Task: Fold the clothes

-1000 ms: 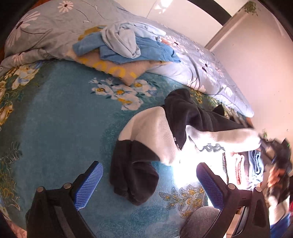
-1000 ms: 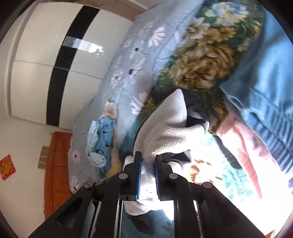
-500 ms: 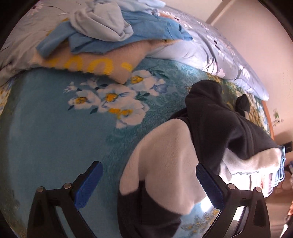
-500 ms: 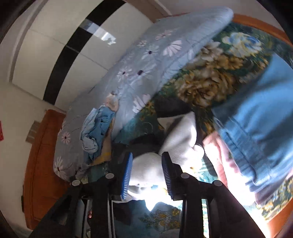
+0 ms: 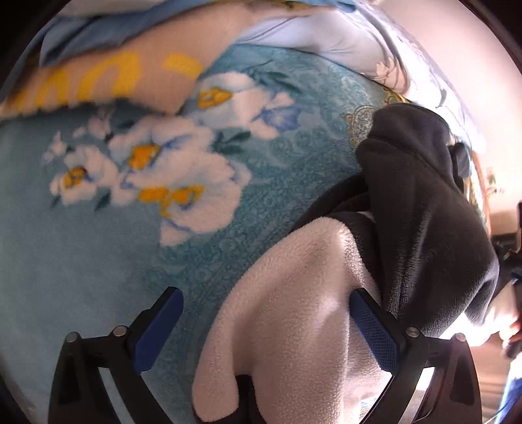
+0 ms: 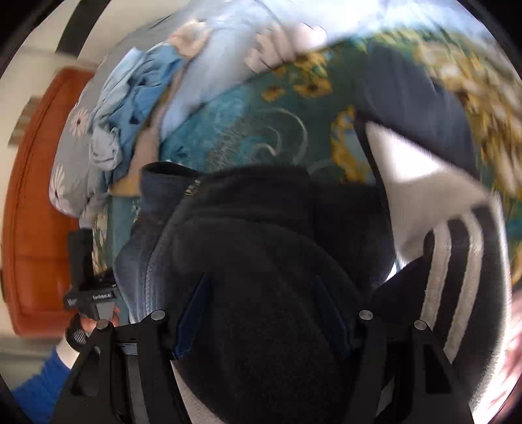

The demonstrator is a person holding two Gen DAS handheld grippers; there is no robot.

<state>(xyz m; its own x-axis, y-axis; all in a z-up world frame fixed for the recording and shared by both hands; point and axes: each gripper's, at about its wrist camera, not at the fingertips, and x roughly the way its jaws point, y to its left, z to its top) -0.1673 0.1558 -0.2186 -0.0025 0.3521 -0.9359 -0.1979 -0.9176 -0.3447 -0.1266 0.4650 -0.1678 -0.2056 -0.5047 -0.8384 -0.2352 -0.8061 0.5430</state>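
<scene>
A black and white fleece garment lies crumpled on the bed. In the left wrist view its white part bulges between the blue pads of my left gripper, which is open and low over it. The black part lies to the right. In the right wrist view my right gripper is open, with the black fleece filling the wide gap between its pads. A white panel and a striped part show at the right, blurred.
A teal floral bedspread covers the bed. A beige piece with yellow letters and a heap of blue clothes lie against a pale blue quilt. A wooden headboard stands behind. A blue-sleeved hand holds the other gripper.
My right gripper let go of the white sleeve, opened wide and dropped onto the black fleece. My left gripper moved in close, so the white fleece now sits between its pads.
</scene>
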